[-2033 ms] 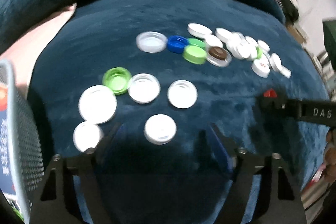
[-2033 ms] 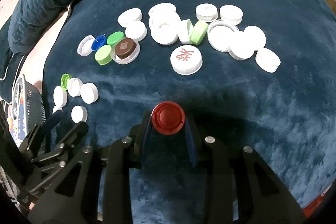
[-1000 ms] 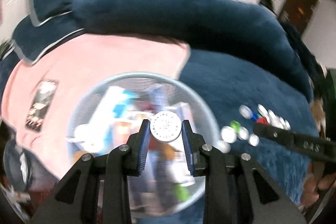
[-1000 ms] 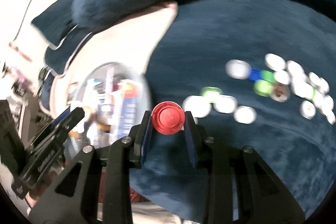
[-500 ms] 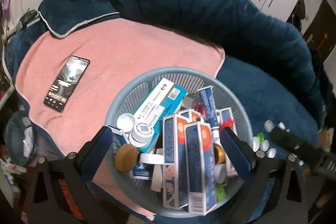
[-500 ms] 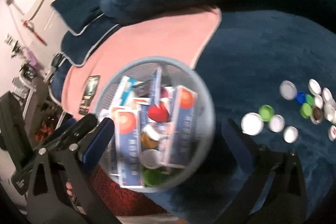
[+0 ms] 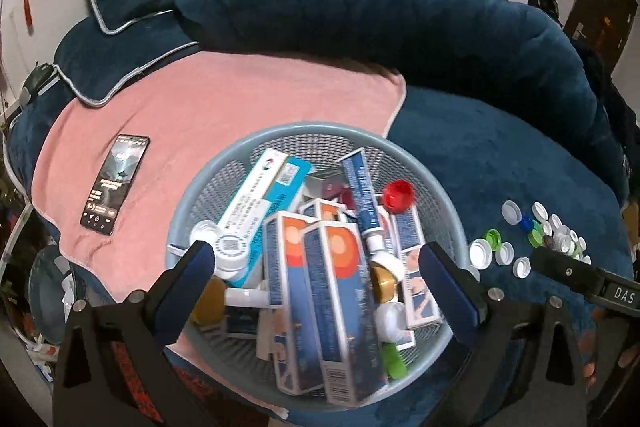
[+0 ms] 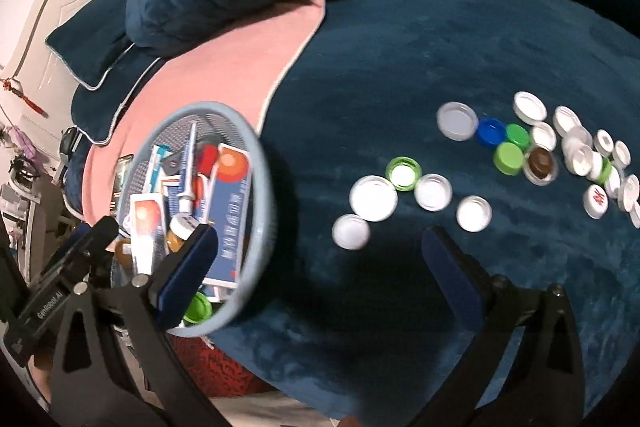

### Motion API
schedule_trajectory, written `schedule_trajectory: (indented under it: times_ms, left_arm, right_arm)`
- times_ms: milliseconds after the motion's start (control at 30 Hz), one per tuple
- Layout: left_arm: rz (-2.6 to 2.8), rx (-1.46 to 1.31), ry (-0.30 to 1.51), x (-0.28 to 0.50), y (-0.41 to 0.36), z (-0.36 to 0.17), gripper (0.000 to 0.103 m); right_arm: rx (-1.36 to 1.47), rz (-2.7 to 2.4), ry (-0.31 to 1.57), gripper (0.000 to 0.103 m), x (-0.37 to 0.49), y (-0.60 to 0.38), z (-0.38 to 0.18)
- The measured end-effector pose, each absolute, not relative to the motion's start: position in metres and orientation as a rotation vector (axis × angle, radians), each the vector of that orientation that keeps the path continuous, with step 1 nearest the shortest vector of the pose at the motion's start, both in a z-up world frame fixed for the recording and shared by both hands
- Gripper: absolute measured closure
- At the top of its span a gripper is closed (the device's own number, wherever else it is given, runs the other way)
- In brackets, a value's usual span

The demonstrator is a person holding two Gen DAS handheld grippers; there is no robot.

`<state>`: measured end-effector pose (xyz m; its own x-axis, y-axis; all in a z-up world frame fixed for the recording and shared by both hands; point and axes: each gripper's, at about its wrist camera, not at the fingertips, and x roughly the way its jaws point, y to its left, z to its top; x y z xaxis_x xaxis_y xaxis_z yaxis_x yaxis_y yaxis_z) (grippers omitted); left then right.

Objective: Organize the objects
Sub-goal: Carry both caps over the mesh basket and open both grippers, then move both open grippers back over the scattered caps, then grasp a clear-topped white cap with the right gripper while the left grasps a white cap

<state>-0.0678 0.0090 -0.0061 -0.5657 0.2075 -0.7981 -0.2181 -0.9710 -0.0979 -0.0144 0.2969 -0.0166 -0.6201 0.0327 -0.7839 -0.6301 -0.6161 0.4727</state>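
Note:
A round grey mesh basket [image 7: 224,163] holds medicine boxes, tubes and bottle caps; it also shows in the right wrist view [image 8: 262,187]. A red cap [image 7: 398,195] lies inside it on the boxes. My left gripper [image 7: 316,283] is open and empty above the basket. My right gripper [image 8: 320,259] is open and empty over the blue cushion [image 8: 400,75], right of the basket. Several white, green, blue and brown caps [image 8: 432,191] lie scattered on the cushion ahead of it; they also show in the left wrist view [image 7: 520,239].
A pink towel [image 7: 224,107] lies under the basket, with a phone [image 7: 116,183] on it at the left. A thick blue bolster [image 7: 360,7] runs along the back. The cushion's front edge drops off below the grippers.
Both grippers carried caps from the cushion to the basket, opened and dropped them in. The right gripper has since swung back right toward the scattered caps.

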Motion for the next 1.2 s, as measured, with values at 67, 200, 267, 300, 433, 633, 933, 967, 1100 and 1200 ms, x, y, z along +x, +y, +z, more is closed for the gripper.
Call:
schedule_trajectory:
  times_ms: [67, 200, 267, 300, 433, 633, 933, 967, 1100, 1200]
  left_arm:
    - [2.582, -1.306, 0.033, -0.066, 0.016, -0.005, 0.001]
    - [2.562, -1.311, 0.064, -0.063, 0.030, -0.007, 0.001]
    - [2.553, -1.306, 0.075, -0.061, 0.037, -0.008, 0.001]
    - [2.547, -1.303, 0.084, -0.060, 0.042, -0.008, 0.001]
    - [2.520, -1.285, 0.131, -0.055, 0.060, -0.008, 0.001]
    - [2.465, -1.264, 0.169, -0.046, 0.088, -0.009, 0.001]
    - [2.227, -1.283, 0.267, -0.001, 0.157, -0.046, 0.001]
    - [2.217, -1.279, 0.292, 0.007, 0.166, -0.053, 0.001]
    - [2.223, -1.303, 0.292, 0.026, 0.175, -0.078, 0.001]
    - [2.239, -1.361, 0.237, 0.028, 0.171, -0.095, 0.001]
  right_arm:
    - [-1.072, 2.251, 1.091, 0.000, -0.006, 0.302, -0.019]
    - [-1.057, 2.226, 1.108, 0.000, 0.010, 0.312, -0.024]
    - [-1.047, 2.205, 1.118, 0.000, 0.019, 0.318, -0.027]
    - [-1.043, 2.197, 1.124, 0.000, 0.023, 0.321, -0.029]
    - [-1.031, 2.159, 1.145, 0.000, 0.039, 0.333, -0.036]
    - [-1.048, 2.109, 1.160, 0.000, 0.053, 0.346, -0.054]
    - [-1.075, 1.984, 1.166, 0.000, 0.071, 0.376, -0.089]
    - [-1.085, 1.987, 1.167, 0.000, 0.069, 0.377, -0.093]
    - [-1.190, 2.030, 1.051, 0.023, 0.045, 0.371, -0.106]
    - [-1.266, 2.059, 0.971, 0.033, 0.027, 0.365, -0.111]
